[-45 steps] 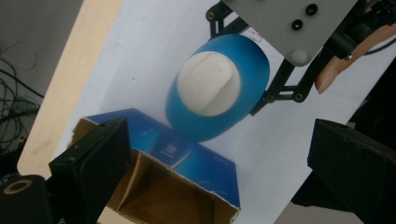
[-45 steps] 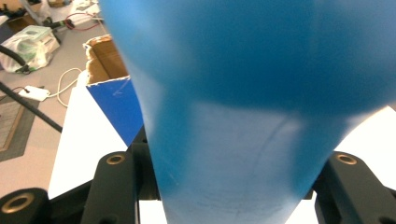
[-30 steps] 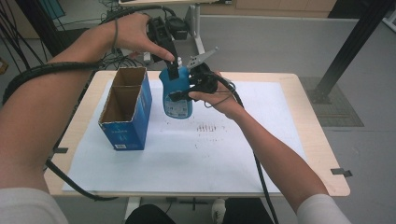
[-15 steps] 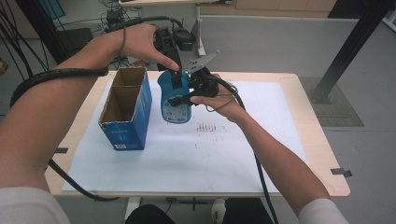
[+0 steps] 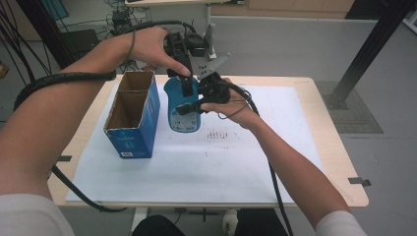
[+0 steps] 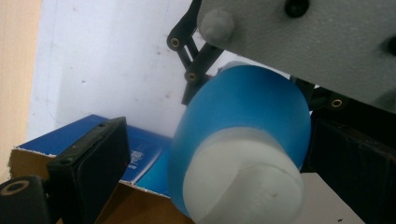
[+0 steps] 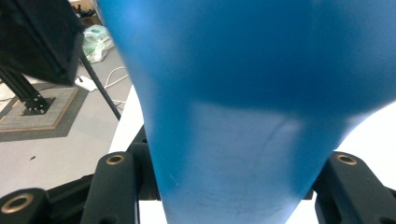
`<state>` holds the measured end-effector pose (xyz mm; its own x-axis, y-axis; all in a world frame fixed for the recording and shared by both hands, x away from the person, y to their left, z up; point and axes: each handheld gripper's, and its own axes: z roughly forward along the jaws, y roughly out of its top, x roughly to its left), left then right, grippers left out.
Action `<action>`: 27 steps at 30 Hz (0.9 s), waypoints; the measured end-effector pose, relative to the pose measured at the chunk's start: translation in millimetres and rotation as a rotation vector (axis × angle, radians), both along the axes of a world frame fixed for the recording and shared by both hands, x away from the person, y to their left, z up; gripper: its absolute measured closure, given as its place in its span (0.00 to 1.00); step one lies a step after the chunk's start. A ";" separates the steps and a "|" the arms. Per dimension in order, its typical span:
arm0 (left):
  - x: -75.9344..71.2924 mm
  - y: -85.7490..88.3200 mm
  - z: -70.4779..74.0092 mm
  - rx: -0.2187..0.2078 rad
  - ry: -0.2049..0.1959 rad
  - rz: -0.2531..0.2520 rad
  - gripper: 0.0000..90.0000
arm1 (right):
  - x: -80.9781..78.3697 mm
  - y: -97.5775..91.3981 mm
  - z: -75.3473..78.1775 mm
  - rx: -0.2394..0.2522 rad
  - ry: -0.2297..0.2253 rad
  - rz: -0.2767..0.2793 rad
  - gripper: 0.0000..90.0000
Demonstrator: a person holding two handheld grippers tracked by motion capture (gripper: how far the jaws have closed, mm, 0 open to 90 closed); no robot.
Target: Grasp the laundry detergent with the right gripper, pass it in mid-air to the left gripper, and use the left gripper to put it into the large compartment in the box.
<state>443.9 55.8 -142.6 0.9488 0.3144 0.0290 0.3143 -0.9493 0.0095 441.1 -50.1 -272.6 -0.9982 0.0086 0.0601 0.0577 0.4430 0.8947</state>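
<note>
- Over the last second the blue bottle had been raised a little and drawn toward the far edge of the table; it had stood lower and nearer at the start of that second.
- At this moment the bottle was upright just right of the open blue carton, apart from it, over the white sheet; whether its base touched the sheet could not be told.
- That shift suggested the bottle was being lifted to clear the carton's rim, so the likely step in hand was getting it up and over into the carton.
- The left gripper came down from the far side, the left hand wrapped over its body, wrist bent downward above the bottle's top.
- In the left gripper view its jaws stood spread either side of the bottle's white cap, one pad clearly off to the left and not touching; whether the other jaw pressed the bottle could not be told.
- The right gripper reached in from the right, the right hand level, forearm running back to the near right.
- In the right gripper view its jaws pinched the bottle's body between them, carrying the weight.
</note>
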 end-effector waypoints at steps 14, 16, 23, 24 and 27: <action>-0.8 3.2 -6.9 0.001 0.016 0.002 0.07 | -3.6 -1.0 2.5 0.005 -0.002 0.016 0.49; -1.1 3.1 -7.7 -0.001 0.019 -0.001 0.07 | -3.8 -0.8 2.5 0.006 0.000 0.016 0.49; -1.9 0.0 -8.8 0.008 0.016 -0.008 0.07 | -4.5 -0.8 2.7 -0.003 0.001 0.018 0.49; -2.1 -0.3 -9.2 0.006 0.016 -0.008 0.07 | -4.1 -0.8 2.9 0.005 -0.003 0.020 0.49; -2.7 -1.5 -9.3 0.008 0.014 -0.011 0.07 | -3.5 -0.9 3.3 0.011 -0.013 0.022 0.49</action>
<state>441.2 54.2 -151.9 0.9527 0.3034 0.0185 0.3035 -0.9528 -0.0027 437.6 -50.9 -269.3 -0.9988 -0.0139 0.0470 0.0364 0.4338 0.9003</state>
